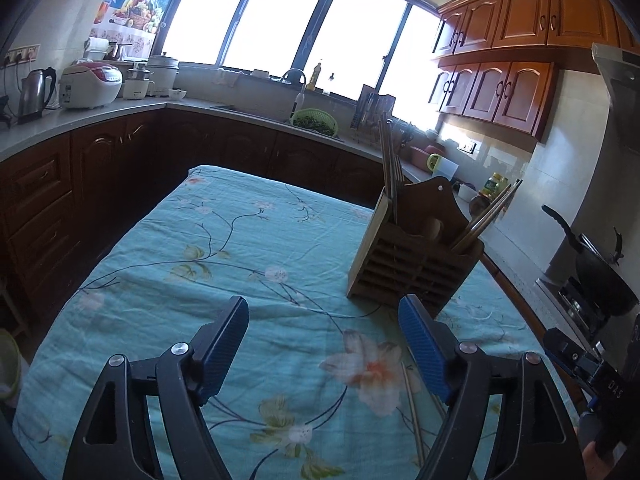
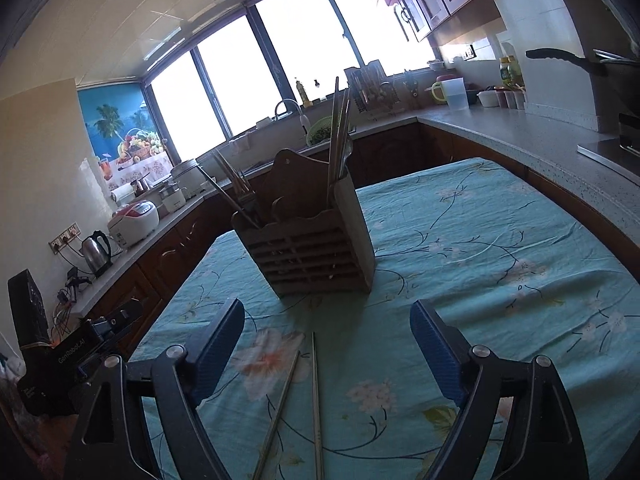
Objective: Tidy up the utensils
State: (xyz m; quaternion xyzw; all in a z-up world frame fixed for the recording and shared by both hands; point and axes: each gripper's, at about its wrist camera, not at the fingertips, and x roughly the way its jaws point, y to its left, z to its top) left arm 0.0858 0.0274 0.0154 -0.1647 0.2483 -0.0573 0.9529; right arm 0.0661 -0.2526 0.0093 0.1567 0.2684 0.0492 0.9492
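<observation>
A wooden utensil holder with a slatted front stands upright on a table covered by a teal floral tablecloth; chopsticks lean out of its left compartment as the right wrist camera sees it, while more chopsticks and what looks like a spoon handle rise nearly upright from its right compartment; the middle compartment's contents are too dark to make out. Two loose metal chopsticks lie flat on the cloth in front of the holder, apart from it, their far ends close together and their near ends spreading toward the camera; they lie between the fingers of the right gripper, whose jaws stand wide apart and hold nothing above the cloth. The left gripper also has its blue-padded fingers spread wide with nothing between them, hovering over the tablecloth; in its view the utensil holder sits ahead and to the right, near the right finger, and one loose chopstick shows faintly on the cloth beside that finger. Behind the table a kitchen counter carries a rice cooker and an electric kettle; a green colander sits by the sink under bright windows.
</observation>
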